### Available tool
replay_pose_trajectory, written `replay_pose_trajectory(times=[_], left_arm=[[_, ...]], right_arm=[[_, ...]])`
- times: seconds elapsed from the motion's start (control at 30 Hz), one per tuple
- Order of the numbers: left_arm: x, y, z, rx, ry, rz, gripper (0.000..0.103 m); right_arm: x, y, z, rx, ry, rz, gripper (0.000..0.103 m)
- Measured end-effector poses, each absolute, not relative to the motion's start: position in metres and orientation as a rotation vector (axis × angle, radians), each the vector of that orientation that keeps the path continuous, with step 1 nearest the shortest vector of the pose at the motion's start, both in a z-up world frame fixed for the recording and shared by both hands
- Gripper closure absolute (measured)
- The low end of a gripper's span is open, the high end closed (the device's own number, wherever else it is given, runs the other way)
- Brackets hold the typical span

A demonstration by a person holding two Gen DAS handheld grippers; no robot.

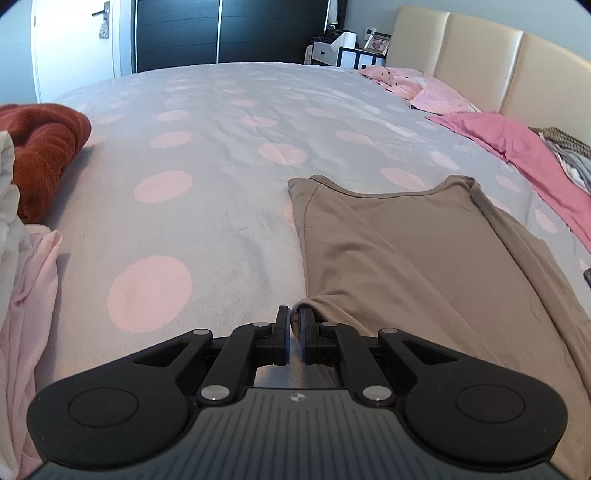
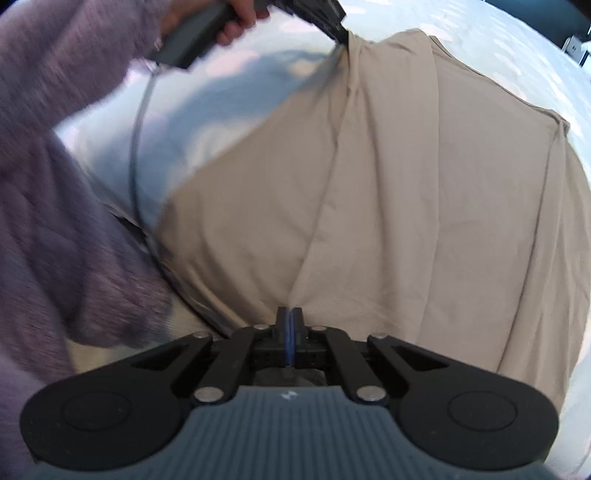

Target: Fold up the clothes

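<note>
Through your left wrist camera no writing can be read, only a small round emblem on the grey body; your left claw [image 1: 294,325] angles down over the bed [image 1: 207,110], pinched nearly closed on the near hem corner of the tan top [image 1: 406,251], which lies flat toward the bed's right side, neckline facing the far edge. Through your right wrist camera, blurred, your right claw [image 2: 289,325] points steeply down with pads pressed together at the top's [image 2: 406,184] near edge, while your hand [image 2: 236,18] in a purple sleeve [image 2: 55,166] holds the other claw at the top's far corner.
</note>
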State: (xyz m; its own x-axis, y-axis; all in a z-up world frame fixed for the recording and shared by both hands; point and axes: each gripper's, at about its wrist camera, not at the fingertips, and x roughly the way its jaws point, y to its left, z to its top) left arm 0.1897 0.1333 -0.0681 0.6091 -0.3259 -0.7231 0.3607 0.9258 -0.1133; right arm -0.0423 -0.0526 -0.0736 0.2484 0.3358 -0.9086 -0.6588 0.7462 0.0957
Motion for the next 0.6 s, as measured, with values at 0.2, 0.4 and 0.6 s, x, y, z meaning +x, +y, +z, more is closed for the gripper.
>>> replay_pose_trajectory(times=[0.2, 0.4, 0.6], left_arm=[[0.199, 0.150, -0.070, -0.095, 0.863, -0.383, 0.100], [0.207, 0.170, -0.076, -0.255, 0.886, -0.370, 0.100], [0.208, 0.171, -0.078, -0.251, 0.888, -0.371, 0.100]], right_arm=[[-0.028, -0.042, -0.051, -0.113, 1.183, 0.837, 0.102], [-0.034, -0.018, -0.051, -0.062, 1.235, 0.959, 0.103], [-0.038, 0.000, -0.065, -0.053, 1.266, 0.980, 0.103]])
